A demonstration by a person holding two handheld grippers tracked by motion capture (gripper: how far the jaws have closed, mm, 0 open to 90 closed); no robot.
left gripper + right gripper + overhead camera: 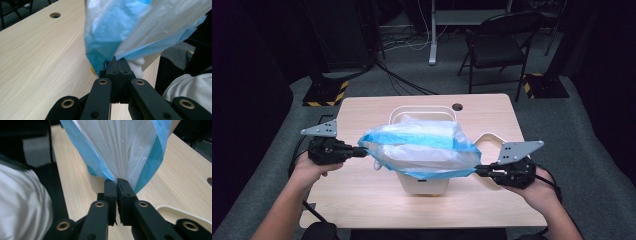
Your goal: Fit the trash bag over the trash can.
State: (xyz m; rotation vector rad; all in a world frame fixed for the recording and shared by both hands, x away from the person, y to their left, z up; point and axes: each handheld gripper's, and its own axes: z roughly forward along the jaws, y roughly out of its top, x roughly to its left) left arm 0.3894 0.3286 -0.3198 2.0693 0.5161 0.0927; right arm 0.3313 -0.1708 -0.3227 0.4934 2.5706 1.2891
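Note:
A translucent white plastic bag with a blue rim (pixel 419 145) is stretched wide above a cream bin (pixel 422 182) in the middle of the table. My left gripper (pixel 364 151) is shut on the bag's left edge. My right gripper (pixel 477 170) is shut on its right edge. In the left gripper view the closed jaws pinch the blue rim of the bag (pixel 117 40) at the left gripper's tips (pixel 117 62). In the right gripper view the bag (pixel 125 147) fans upward from the right gripper's pinched tips (pixel 117 182).
The light wood table (pixel 362 107) has a round cable hole (pixel 457 106) at the back. A cream lid-like piece (pixel 492 140) lies on the table right of the bin. A folding chair (pixel 499 42), cables and stand bases stand on the floor beyond.

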